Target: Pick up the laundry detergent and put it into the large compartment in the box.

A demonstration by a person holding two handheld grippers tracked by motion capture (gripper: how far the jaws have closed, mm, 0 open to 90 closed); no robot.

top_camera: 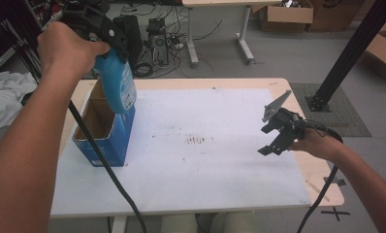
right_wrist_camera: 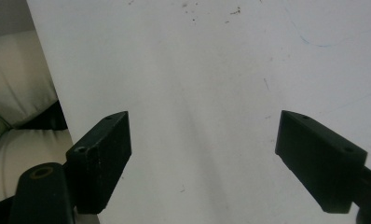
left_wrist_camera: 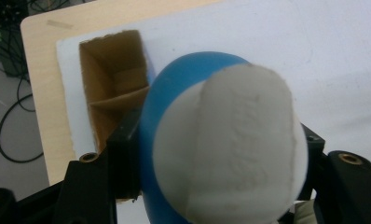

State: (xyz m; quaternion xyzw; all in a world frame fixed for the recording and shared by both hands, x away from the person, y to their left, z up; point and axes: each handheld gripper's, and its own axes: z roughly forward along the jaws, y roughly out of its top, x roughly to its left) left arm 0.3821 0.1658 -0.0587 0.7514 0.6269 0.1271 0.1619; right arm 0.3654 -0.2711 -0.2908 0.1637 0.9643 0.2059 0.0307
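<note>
The left gripper (top_camera: 112,46) is clamped on a blue bottle (top_camera: 119,87), its jaws pressed against the bottle's sides, and holds it in the air over the open top of a blue cardboard box (top_camera: 111,138) that stands at the left end of the table (top_camera: 322,170). In the high view the bottle hangs slightly tilted, its lower end level with the box's right-hand rim; whether it touches the cardboard cannot be told. In the left gripper view the bottle's white label (left_wrist_camera: 242,149) faces the camera and blocks most of the box, of which an open brown compartment with a cardboard divider (left_wrist_camera: 118,100) shows at the left. The right gripper (top_camera: 273,141) rests near the table's right edge, well apart from the box, with its jaws spread wide and nothing between them. A white sheet (top_camera: 205,160) covers most of the tabletop, with reddish-brown stains (top_camera: 198,141) near its middle. A black cable (top_camera: 104,165) trails from the left gripper across the front of the box.
</note>
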